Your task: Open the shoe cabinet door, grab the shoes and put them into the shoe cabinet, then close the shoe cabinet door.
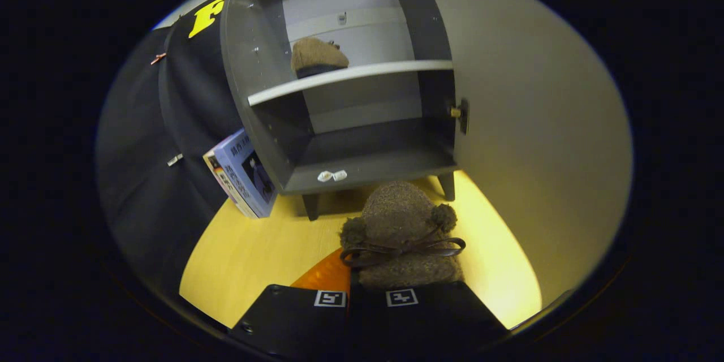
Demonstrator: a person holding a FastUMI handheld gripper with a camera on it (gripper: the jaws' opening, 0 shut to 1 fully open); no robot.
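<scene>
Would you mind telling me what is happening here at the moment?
The hand-held gripper is shut on a fuzzy brown slipper with pompoms, held just ahead of its fingers above the yellow wooden floor. The grey shoe cabinet beyond stands open, with a matching brown slipper already on its upper shelf.

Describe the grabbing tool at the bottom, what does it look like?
The gripper has two broad, flat black fingers, each with a small square black-and-white marker near its tip. An orange part shows between them, on the left finger's inner side. No cables or sleeve are visible.
</scene>
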